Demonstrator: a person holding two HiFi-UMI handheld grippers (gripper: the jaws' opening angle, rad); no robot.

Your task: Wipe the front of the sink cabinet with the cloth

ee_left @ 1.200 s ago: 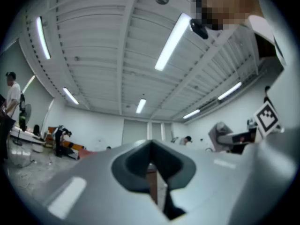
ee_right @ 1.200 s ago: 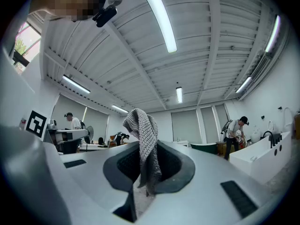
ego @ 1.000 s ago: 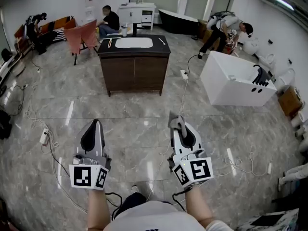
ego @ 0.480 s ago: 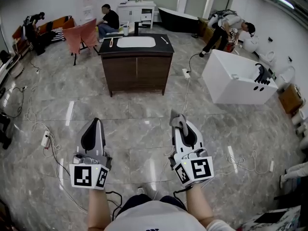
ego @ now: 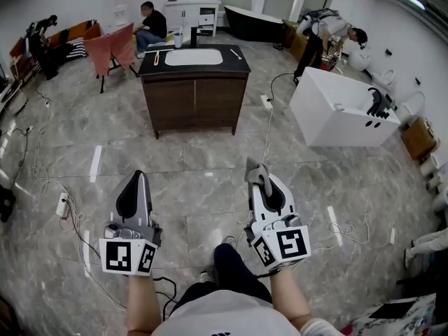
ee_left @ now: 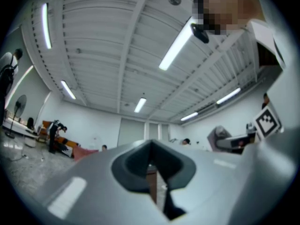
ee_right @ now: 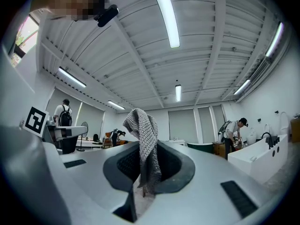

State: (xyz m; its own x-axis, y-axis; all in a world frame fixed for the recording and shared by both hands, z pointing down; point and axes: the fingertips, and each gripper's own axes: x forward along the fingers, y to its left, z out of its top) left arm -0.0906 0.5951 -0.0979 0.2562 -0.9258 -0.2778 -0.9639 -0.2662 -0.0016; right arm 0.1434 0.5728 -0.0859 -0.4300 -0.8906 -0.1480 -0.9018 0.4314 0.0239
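The dark wooden sink cabinet (ego: 194, 102) with a white basin on top stands on the marble floor, a few steps ahead of both grippers. My right gripper (ego: 259, 176) is shut on a grey knitted cloth (ee_right: 143, 144), whose end pokes out past the jaw tips (ego: 257, 171). My left gripper (ego: 134, 184) is shut with nothing between its jaws; in the left gripper view (ee_left: 152, 172) the jaws meet along a thin seam. Both grippers are held level at waist height, well short of the cabinet front.
A white bathtub (ego: 341, 117) stands to the right of the cabinet. Cables and a power strip (ego: 63, 203) lie on the floor at left, another cable (ego: 269, 128) runs between cabinet and tub. People sit or stoop at the far wall; red chairs (ego: 112, 49) stand behind the cabinet.
The view has moved forward a little and the cabinet sits slightly nearer. My leg now shows stepping forward at the bottom. Both grippers keep their pose and hold.
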